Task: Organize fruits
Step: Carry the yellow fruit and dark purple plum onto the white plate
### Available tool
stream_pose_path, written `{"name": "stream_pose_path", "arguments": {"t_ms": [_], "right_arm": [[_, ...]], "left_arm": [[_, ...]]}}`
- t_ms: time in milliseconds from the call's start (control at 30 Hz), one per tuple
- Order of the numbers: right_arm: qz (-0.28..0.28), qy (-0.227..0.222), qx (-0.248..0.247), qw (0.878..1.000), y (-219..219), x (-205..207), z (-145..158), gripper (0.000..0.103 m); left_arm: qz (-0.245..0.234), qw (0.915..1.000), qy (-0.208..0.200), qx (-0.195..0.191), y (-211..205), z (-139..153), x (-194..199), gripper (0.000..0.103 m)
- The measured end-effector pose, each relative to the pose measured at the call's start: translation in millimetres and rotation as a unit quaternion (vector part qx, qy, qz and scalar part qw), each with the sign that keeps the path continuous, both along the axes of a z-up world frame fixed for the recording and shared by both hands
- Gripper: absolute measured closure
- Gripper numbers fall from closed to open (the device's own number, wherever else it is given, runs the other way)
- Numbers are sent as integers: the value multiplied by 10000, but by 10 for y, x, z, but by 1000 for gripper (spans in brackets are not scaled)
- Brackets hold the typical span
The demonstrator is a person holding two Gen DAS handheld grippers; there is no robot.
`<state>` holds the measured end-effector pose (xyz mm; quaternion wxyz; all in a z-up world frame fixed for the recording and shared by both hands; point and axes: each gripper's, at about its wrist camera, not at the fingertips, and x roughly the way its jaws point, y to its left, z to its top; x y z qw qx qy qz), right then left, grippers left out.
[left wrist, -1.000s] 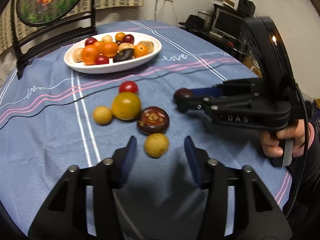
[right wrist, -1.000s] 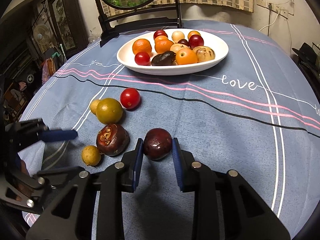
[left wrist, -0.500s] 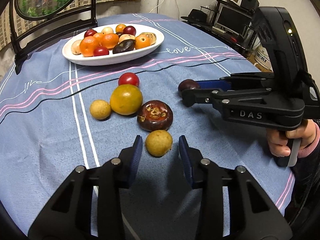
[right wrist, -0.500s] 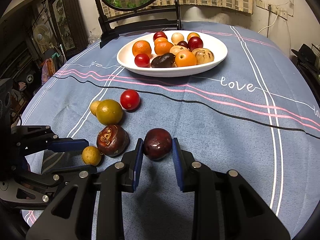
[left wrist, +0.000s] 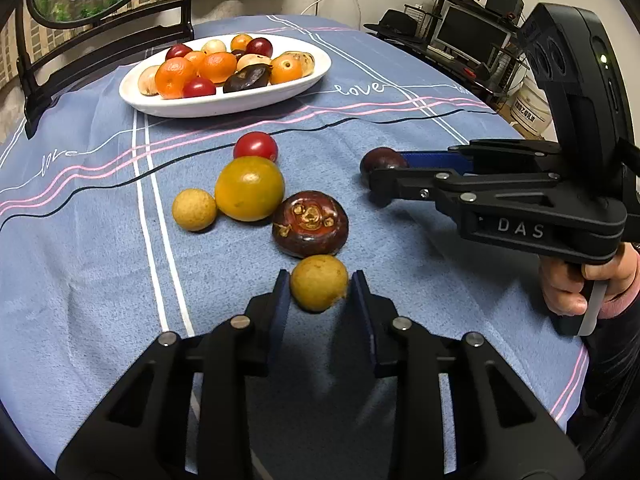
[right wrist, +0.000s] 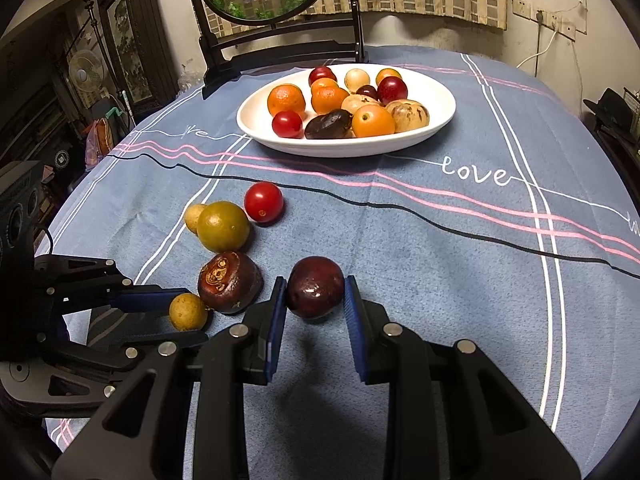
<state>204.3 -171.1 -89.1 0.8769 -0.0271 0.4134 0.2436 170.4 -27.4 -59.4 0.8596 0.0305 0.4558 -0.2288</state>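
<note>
Sitting squarely between closed blue jaws: small yellow fruit (left wrist: 319, 282), dark plum (right wrist: 315, 286).

The right gripper's near finger (left wrist: 394, 190) hid part of the dark plum (left wrist: 380, 160), and the person's hand (left wrist: 576, 284) was cut off at the picture's edge.

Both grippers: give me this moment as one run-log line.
left gripper: shut on small yellow fruit | right gripper: shut on dark red plum | white plate: not reached
</note>
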Motion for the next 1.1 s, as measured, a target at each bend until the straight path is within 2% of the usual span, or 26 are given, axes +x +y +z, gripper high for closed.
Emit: {"name": "stream_pose_path", "arguments": {"t_ms": [267,400,567,733,800,867,1033,1100], "right_arm": [[-6,-30,17,10000,-2,-7,5,74],[-38,-65,60,10000,-26,-34,15,74],[-31,-183,262,9995,-77,-126,63,74],[21,-359,584,9976,-100,-133,205,74],[46,-362,688,9970,-88,-68,294,74],[-9,-553,654,9963,-70,17,413,74],[-240,-1013,802,9913,16,473,688,74],[-404,-1079,786,9902,62,724,709,74]], "left_arm": [[45,10000,-20,-66,27,17,-3,74],[193,9996,-191,-66,81,70,-55,74],[320,9983,-368,-309,169,181,-179,74],[440,9955,-453,-714,350,395,-166,74],[444,9953,-485,-712,420,538,-51,74],[521,9944,-606,-694,490,704,113,74],[793,9904,-691,-902,597,995,801,74],[948,9893,-817,-754,588,1023,1127,74]]}}
